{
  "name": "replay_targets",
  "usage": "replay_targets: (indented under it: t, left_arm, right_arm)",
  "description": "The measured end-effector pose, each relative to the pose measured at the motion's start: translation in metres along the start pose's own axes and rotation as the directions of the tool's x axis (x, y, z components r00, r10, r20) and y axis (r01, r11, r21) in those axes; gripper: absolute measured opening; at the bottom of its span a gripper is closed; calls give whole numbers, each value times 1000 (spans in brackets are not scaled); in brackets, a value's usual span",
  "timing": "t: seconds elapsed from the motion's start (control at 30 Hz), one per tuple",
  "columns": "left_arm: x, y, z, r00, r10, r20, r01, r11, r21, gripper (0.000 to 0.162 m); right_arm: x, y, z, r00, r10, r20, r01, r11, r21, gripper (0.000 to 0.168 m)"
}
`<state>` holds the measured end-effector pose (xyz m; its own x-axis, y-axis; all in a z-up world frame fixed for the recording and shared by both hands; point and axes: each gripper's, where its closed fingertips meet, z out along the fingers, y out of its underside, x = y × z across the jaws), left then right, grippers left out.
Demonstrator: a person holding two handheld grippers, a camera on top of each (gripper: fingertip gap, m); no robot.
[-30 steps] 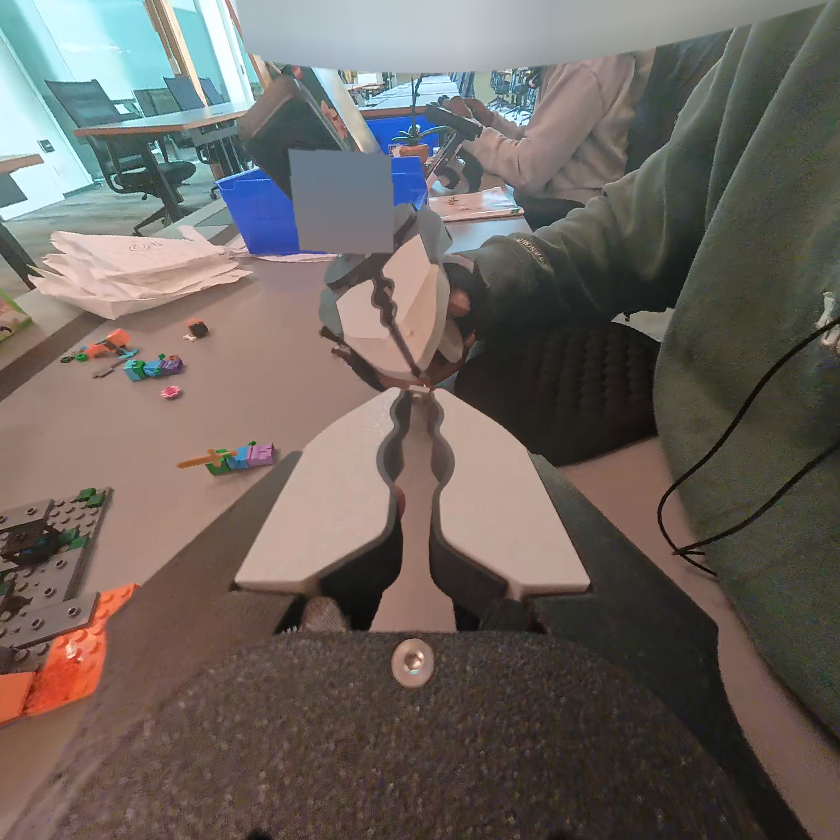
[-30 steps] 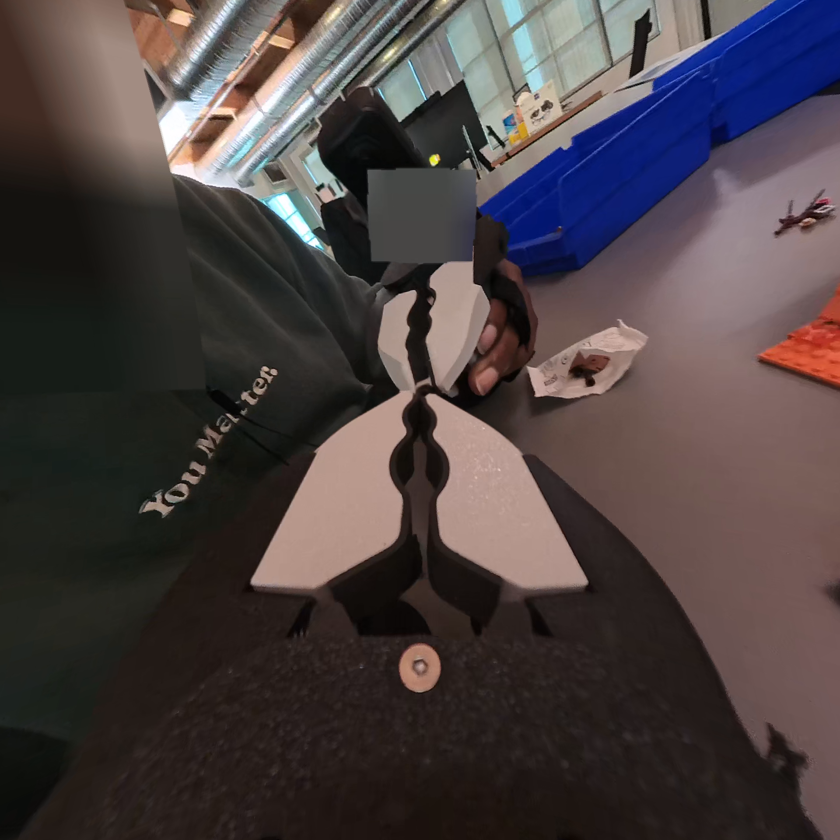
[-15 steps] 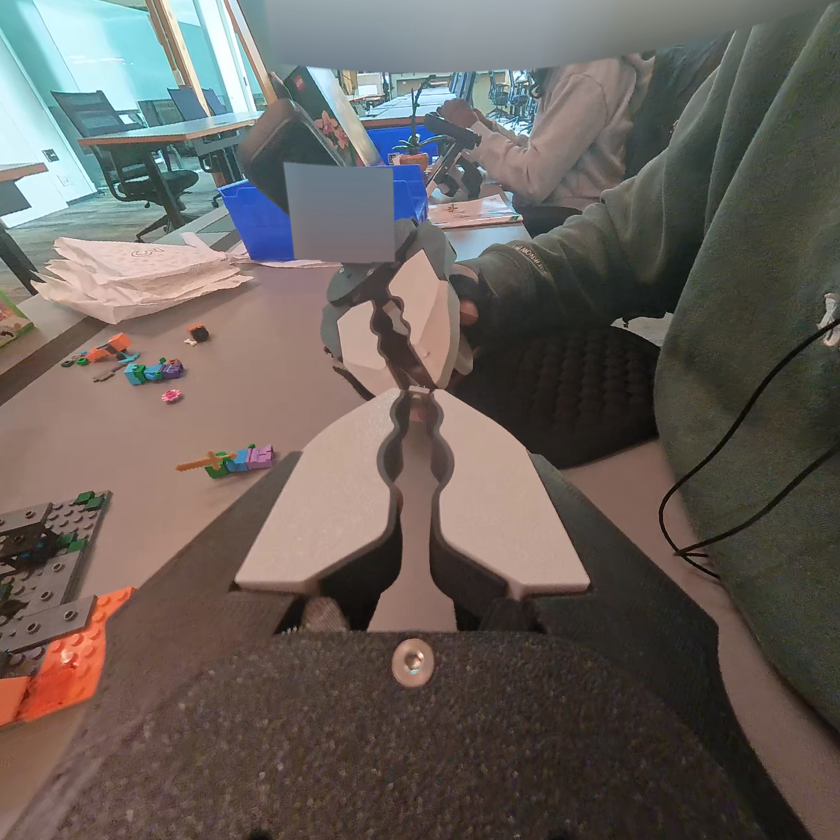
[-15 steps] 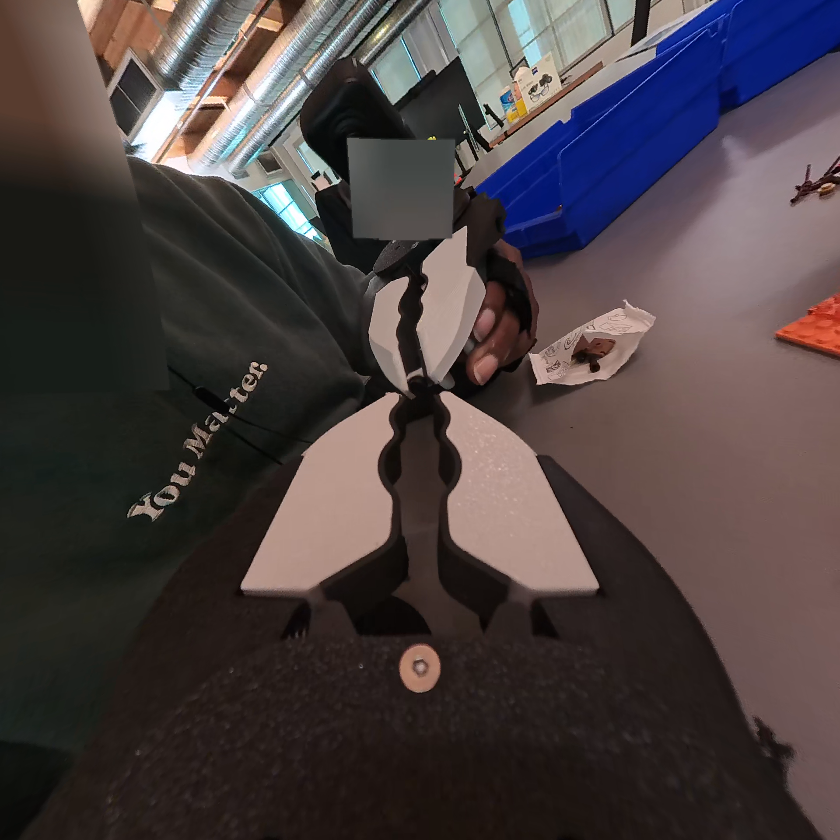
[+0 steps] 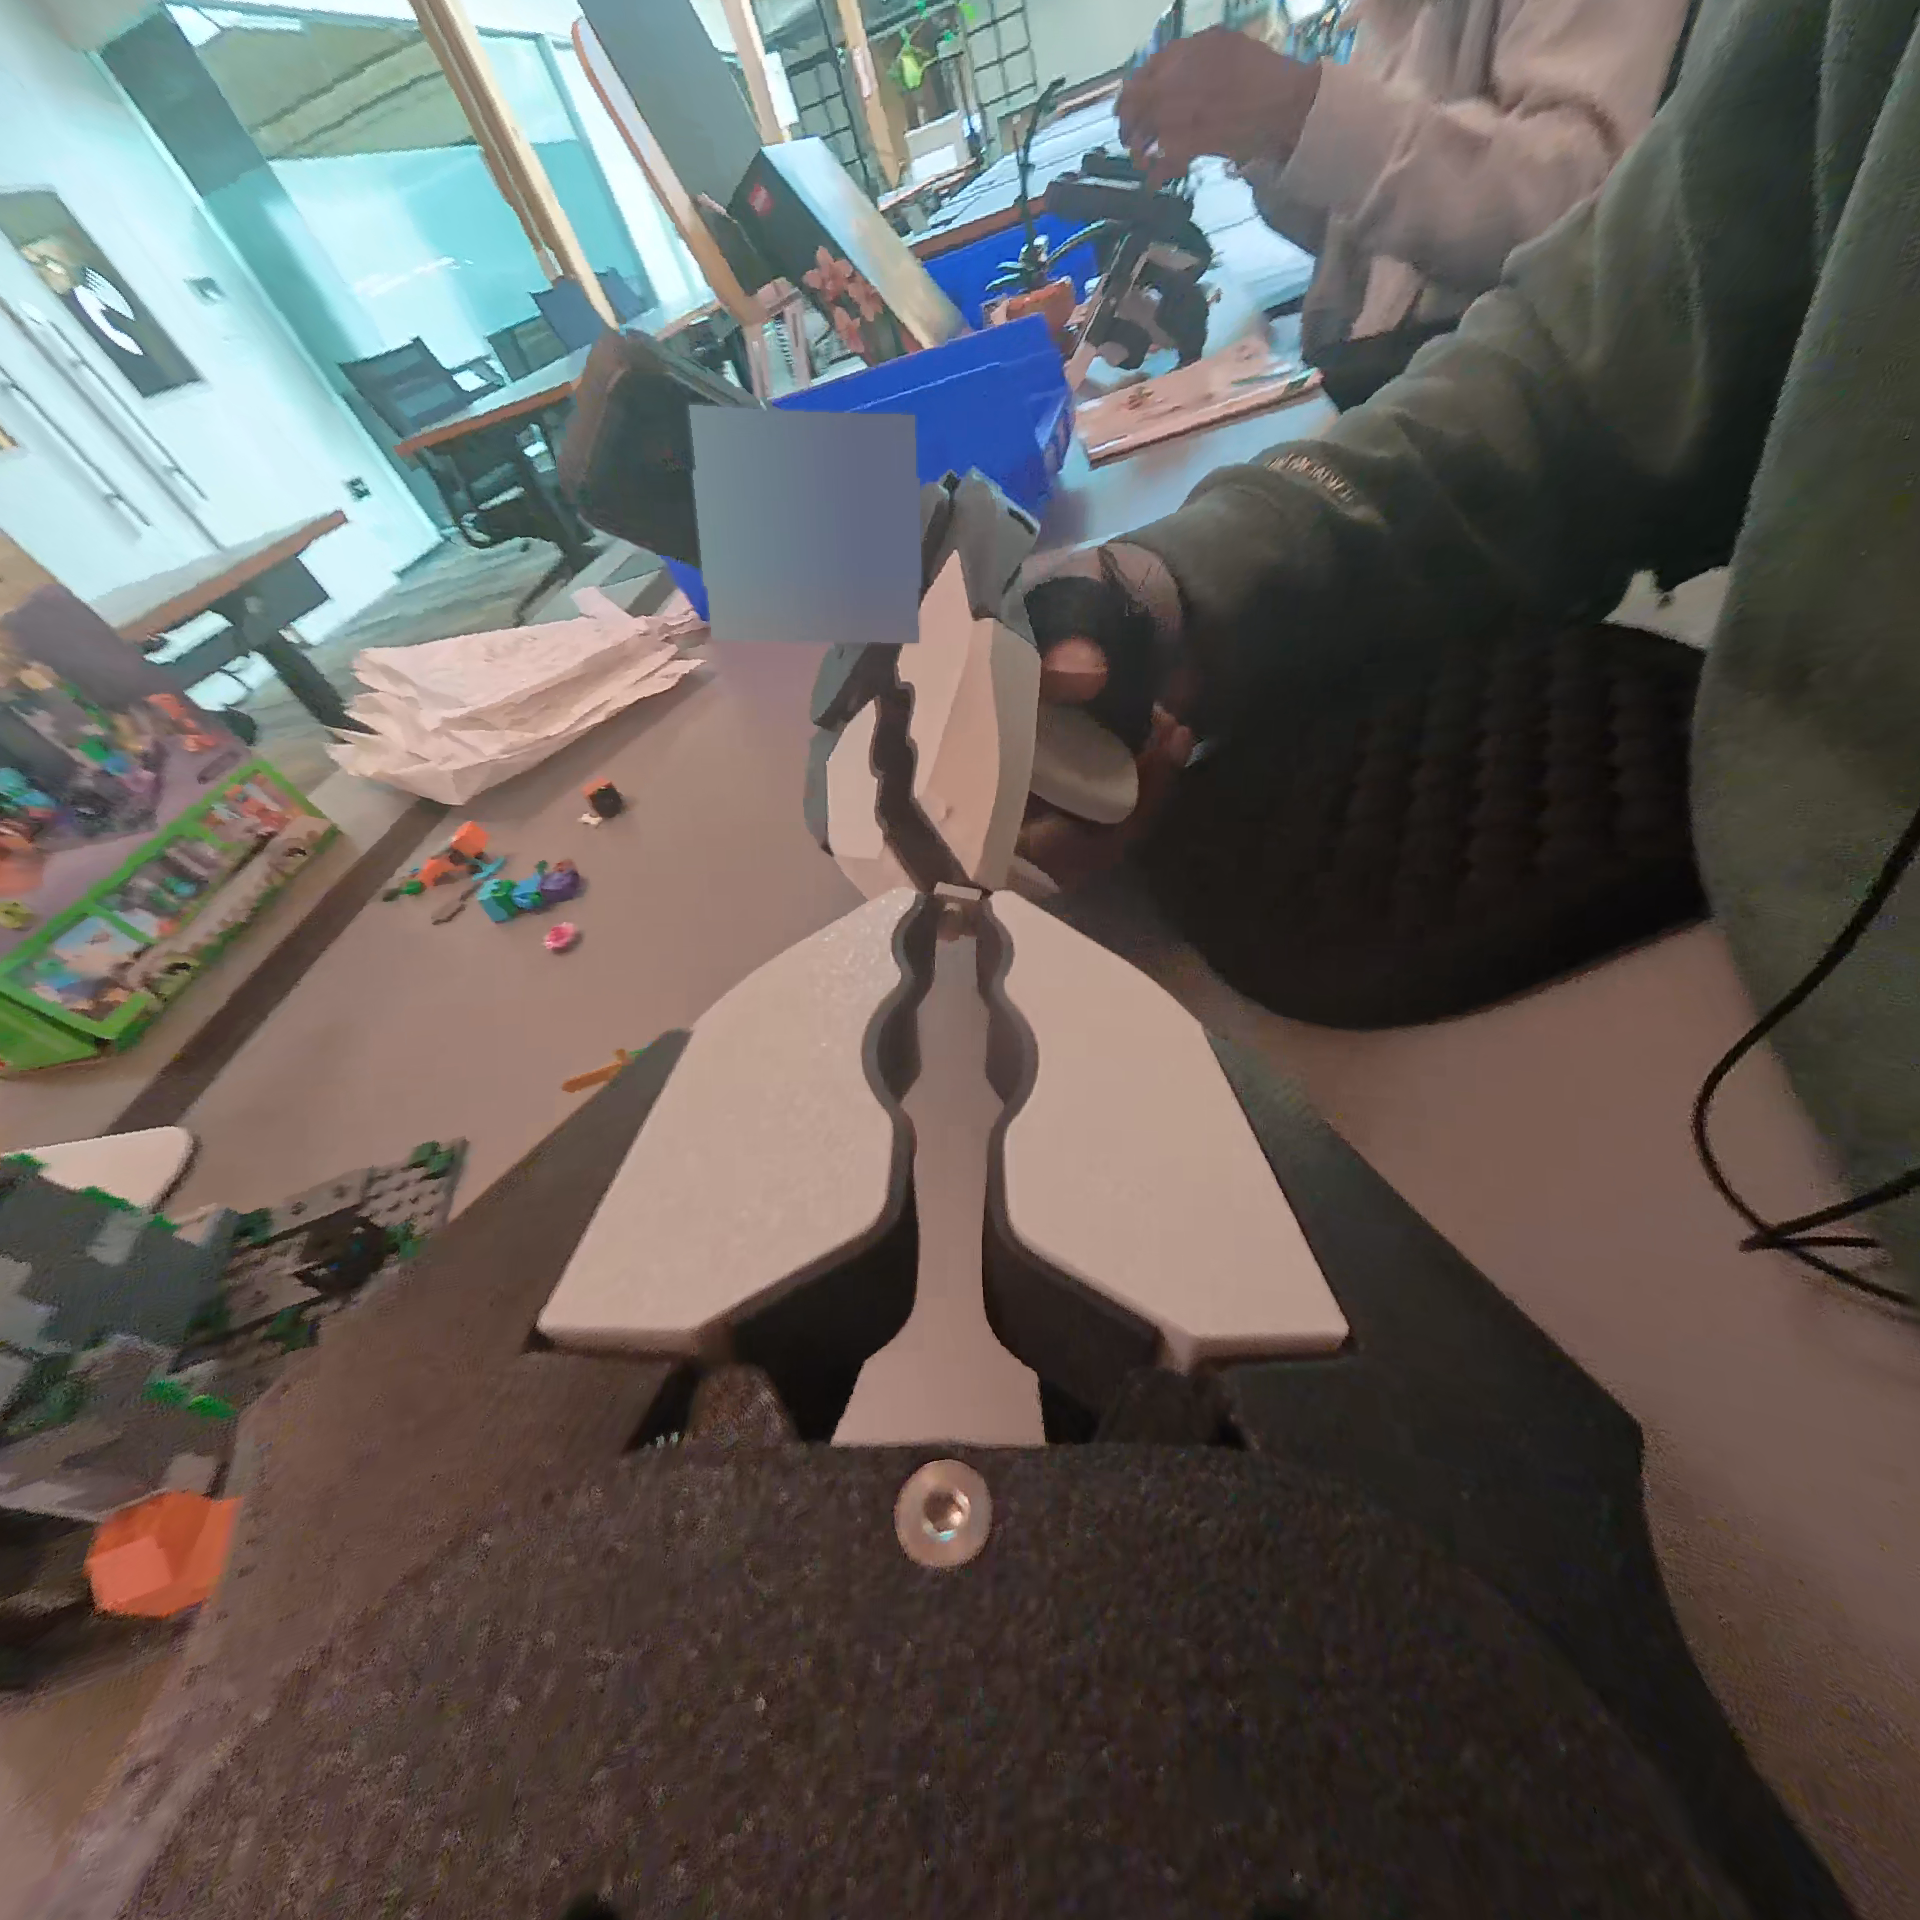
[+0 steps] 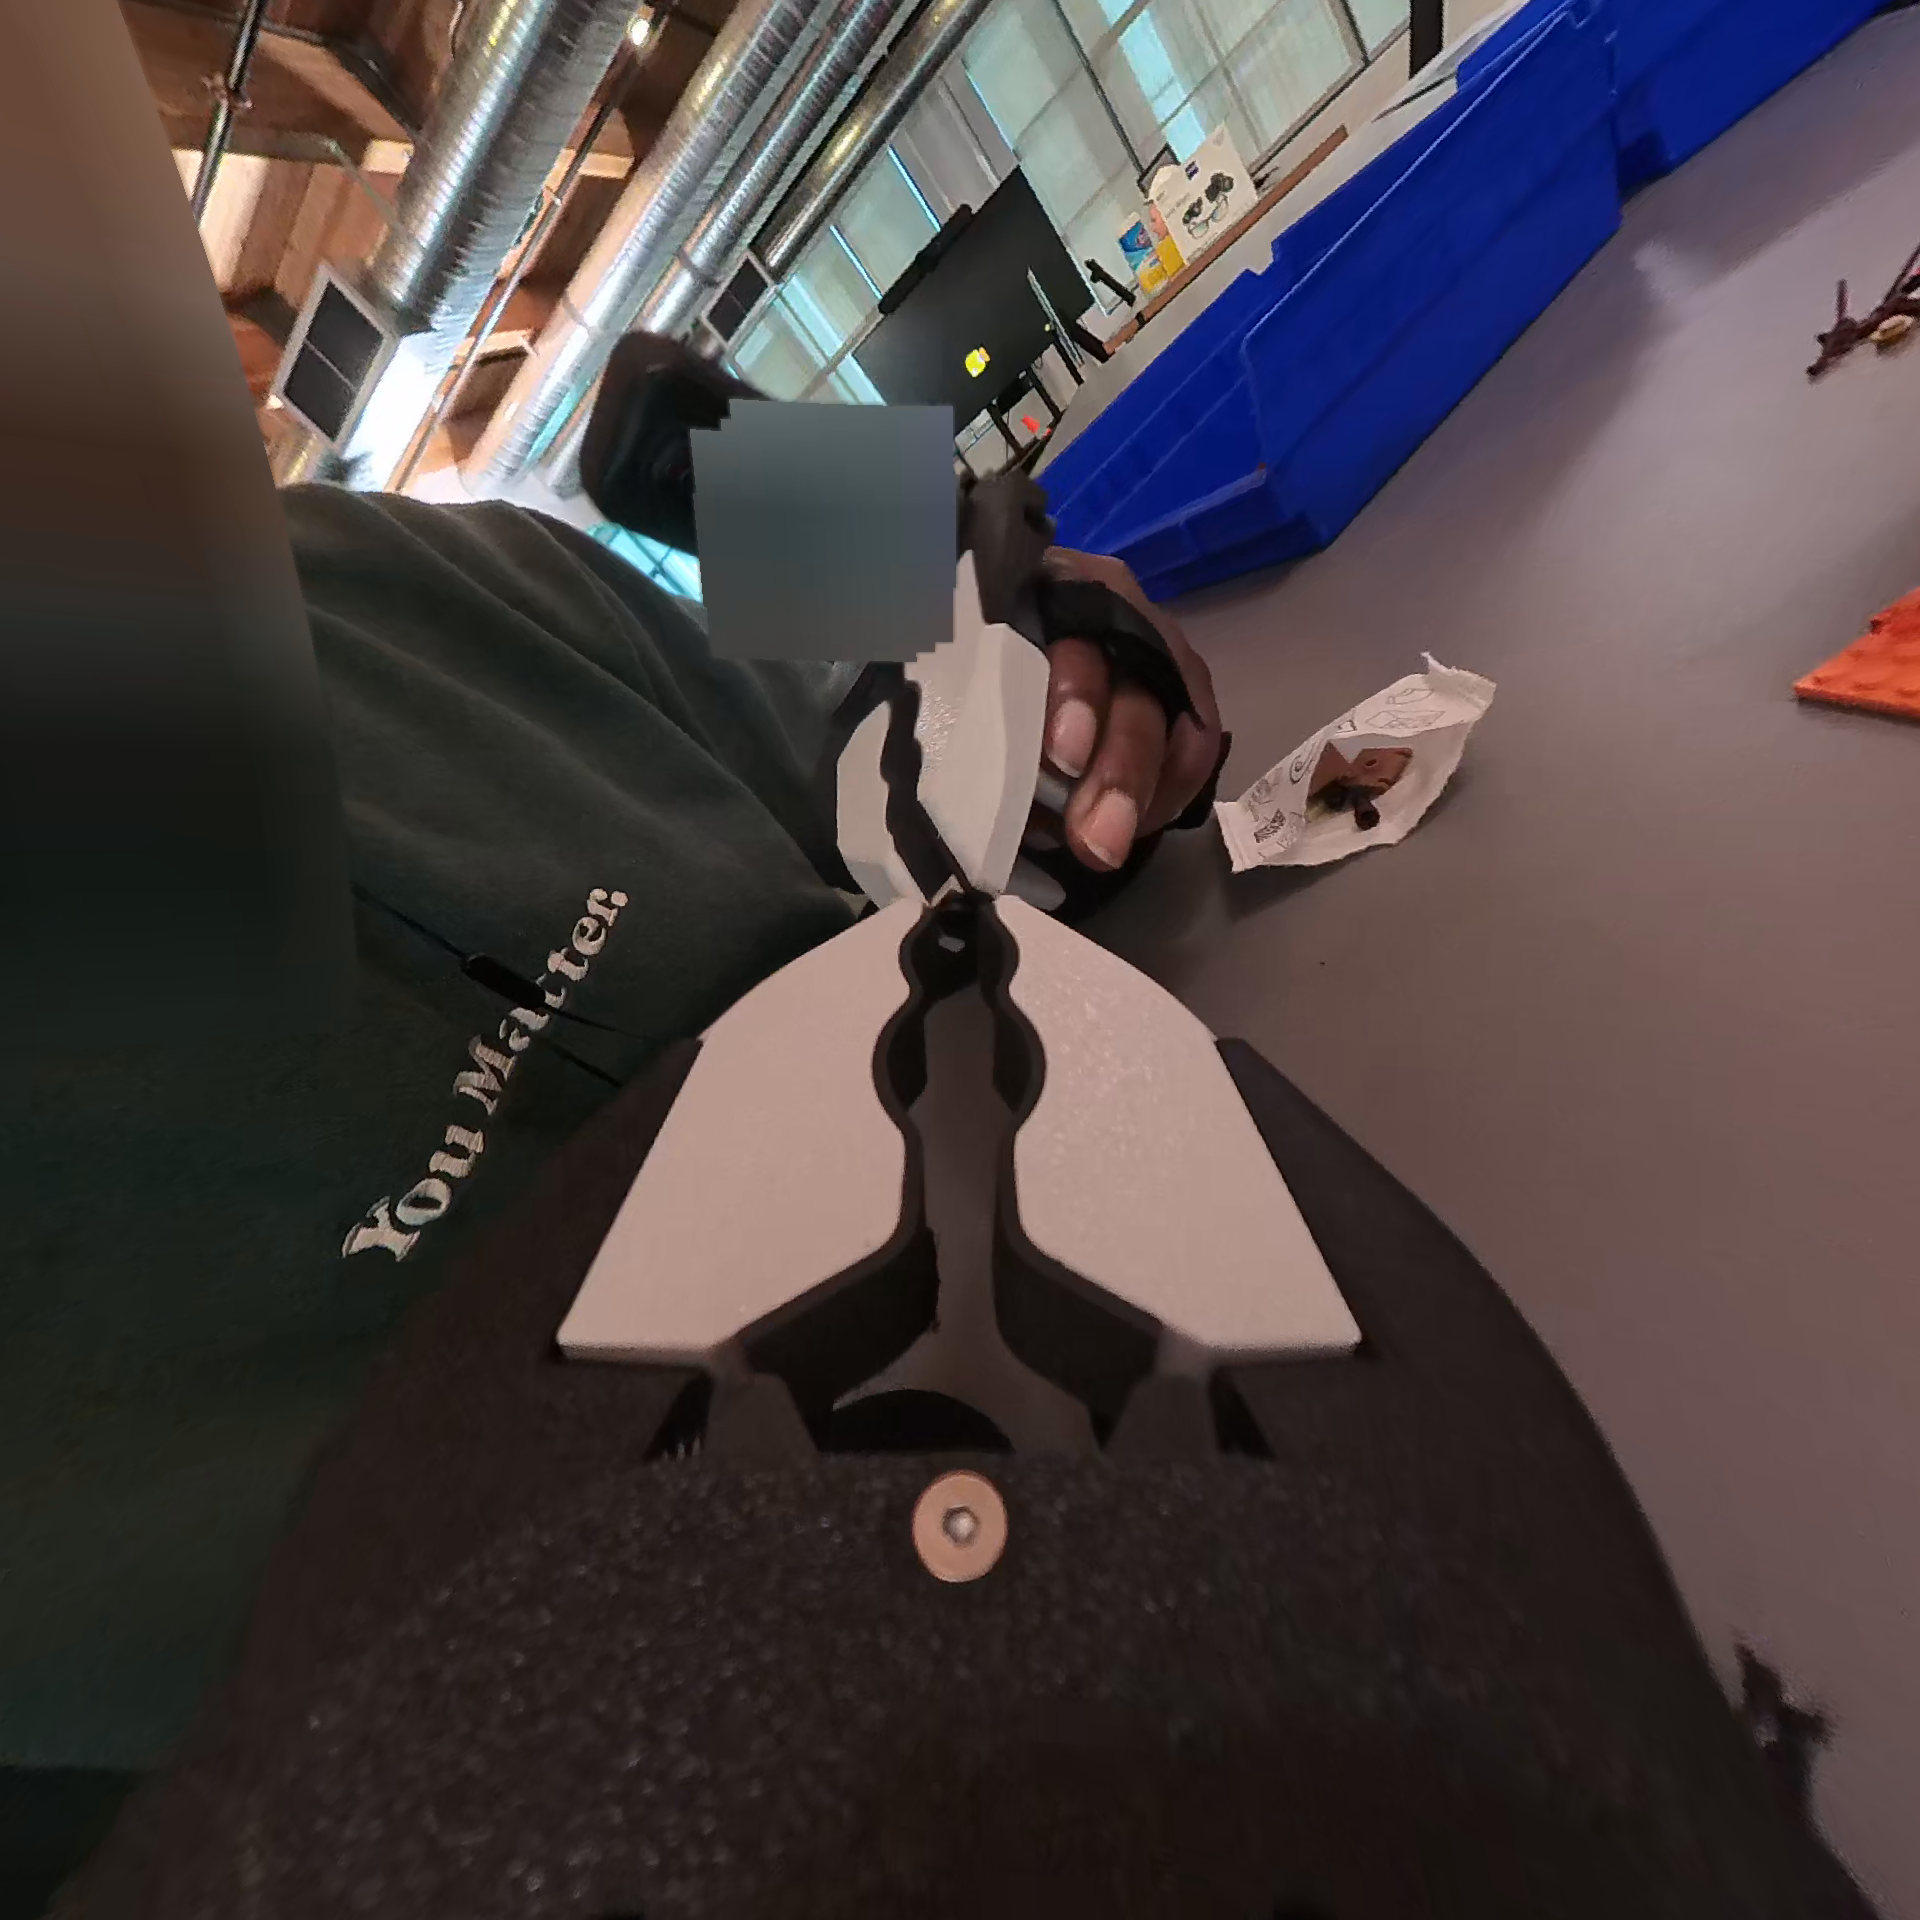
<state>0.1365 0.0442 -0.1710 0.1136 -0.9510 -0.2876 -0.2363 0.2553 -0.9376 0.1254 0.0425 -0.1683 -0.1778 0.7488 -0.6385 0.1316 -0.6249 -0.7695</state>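
Note:
My left gripper [image 5: 951, 902] and my right gripper [image 6: 951, 914] meet tip to tip above the grey table [image 5: 727, 831]. Both are nearly closed on a small pale brick piece [image 5: 958, 894] pinched where the tips meet; it also shows in the right wrist view [image 6: 951, 938], with a round hole. In the left wrist view the right gripper [image 5: 925, 790] faces me, held by a hand in a dark green sleeve [image 5: 1455, 499]. In the right wrist view the left gripper [image 6: 935, 790] faces me, held by a hand [image 6: 1112, 748].
Loose coloured bricks [image 5: 499, 883], a stack of white paper bags [image 5: 509, 707], a green box [image 5: 156, 914] and a grey brick build [image 5: 312, 1247] lie to the left. Blue bins [image 6: 1351, 364], a torn white packet [image 6: 1351, 769] and an orange plate [image 6: 1870, 665] lie to the right. A black cable [image 5: 1766, 1143] hangs near. The tips of both grippers are at nearly the same place. The torn white packet [image 6: 1351, 769] is about equally far from each gripper, around 15 centimeters.
Both grippers have stayed tip to tip while they twisted against each other. The opposite gripper now shows more edge-on in each view, and both views have tilted.

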Motion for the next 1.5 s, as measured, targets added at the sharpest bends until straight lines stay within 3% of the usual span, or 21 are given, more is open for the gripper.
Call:
replay_targets:
  t: [0.13, 0.27, 0.8, 1.2, 1.5]
  left_arm:
    - [-2, 2, 1, 996, 80, 40, -79, 997, -27, 7]
    - [2, 0, 0, 998, 61, 9, -61, 998, -8, 7]
    - [10, -5, -2, 931, -307, -198, 312, 950, -3, 7]
    - [5, -6, -3, 917, -349, -191, 358, 934, 13, 7]
    - [4, -7, -3, 947, -279, -161, 290, 956, 47, 7]
  right_arm:
    - [2, 0, 0, 999, 32, 1, -32, 999, 4, 6]
    - [-1, 2, 0, 999, 24, 25, -24, 1000, -5, 5]
    - [-8, 1, -2, 998, -22, 52, 23, 1000, -4, 0]
    - [-2, 2, -2, 992, -121, -24, 120, 992, -26, 3]
    - [-9, 3, 0, 998, -56, 41, 57, 998, -21, 10]
